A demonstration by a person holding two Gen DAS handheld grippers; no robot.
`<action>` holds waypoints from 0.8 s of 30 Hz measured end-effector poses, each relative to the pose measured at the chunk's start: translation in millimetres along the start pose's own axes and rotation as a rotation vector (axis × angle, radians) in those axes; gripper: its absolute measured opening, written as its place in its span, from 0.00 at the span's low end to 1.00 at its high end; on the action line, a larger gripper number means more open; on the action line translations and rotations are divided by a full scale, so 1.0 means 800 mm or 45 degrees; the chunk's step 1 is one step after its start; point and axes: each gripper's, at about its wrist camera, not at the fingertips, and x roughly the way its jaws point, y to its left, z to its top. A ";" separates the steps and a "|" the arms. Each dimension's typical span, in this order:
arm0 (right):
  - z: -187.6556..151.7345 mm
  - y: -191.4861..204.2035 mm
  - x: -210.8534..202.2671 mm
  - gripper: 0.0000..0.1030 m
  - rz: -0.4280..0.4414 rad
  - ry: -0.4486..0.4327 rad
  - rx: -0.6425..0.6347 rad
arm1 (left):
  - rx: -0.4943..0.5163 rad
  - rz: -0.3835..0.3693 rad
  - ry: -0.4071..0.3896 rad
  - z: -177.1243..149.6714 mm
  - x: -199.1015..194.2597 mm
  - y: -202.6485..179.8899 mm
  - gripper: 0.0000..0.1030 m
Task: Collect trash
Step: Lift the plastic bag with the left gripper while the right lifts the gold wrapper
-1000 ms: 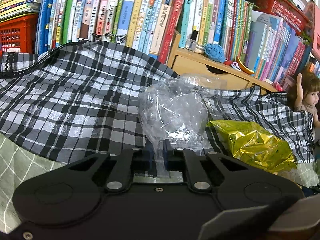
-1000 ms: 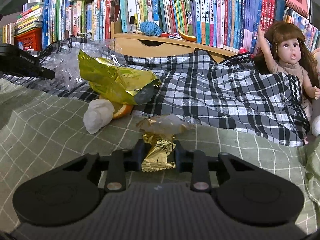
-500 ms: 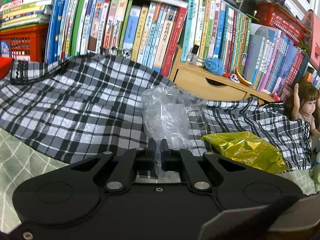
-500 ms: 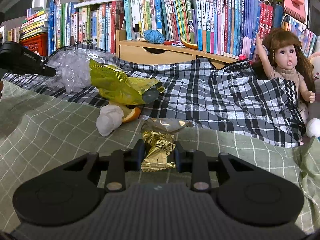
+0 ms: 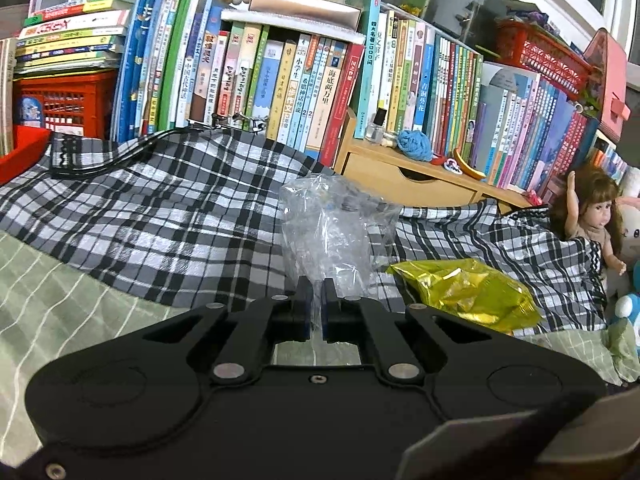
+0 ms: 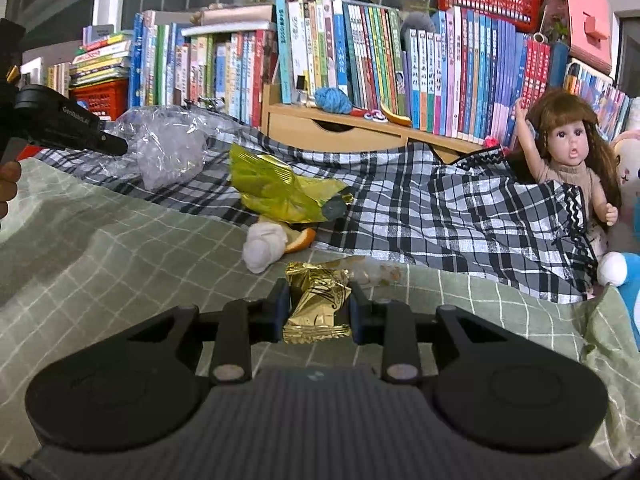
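My own black body cuts off the near bedspread (image 6: 120, 264) in both views. My left gripper (image 5: 316, 300) pinches the clear plastic bag (image 5: 332, 232), which stands up over the checked cloth (image 5: 160, 208), its lower end hidden between my fingers. My right gripper (image 6: 318, 304) clamps a gold wrapper (image 6: 318, 304), level, just short of the cloth's near edge, by a white wad (image 6: 264, 246).

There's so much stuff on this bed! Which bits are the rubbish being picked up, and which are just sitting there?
Rubbish for the job:
clear plastic bag, pinched in the left claw
gold wrapper, held in the right claw
yellow foil bag
white tissue wad
orange peel

Just lying about:
doll
books
blue yarn ball
checked cloth
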 end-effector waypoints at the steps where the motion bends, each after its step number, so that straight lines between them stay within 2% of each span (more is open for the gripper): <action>1: 0.000 0.002 -0.006 0.35 0.003 -0.008 -0.006 | 0.004 -0.003 -0.001 -0.001 -0.007 0.000 0.04; 9: -0.003 0.030 -0.065 0.35 0.082 -0.076 -0.064 | -0.009 -0.052 -0.050 -0.015 -0.077 -0.001 0.04; 20: -0.020 0.095 -0.141 0.36 0.218 -0.137 -0.198 | 0.002 -0.138 -0.047 -0.066 -0.169 -0.003 0.05; 24: -0.027 0.106 -0.155 0.36 0.240 -0.132 -0.213 | 0.006 -0.129 -0.035 -0.080 -0.194 -0.001 0.05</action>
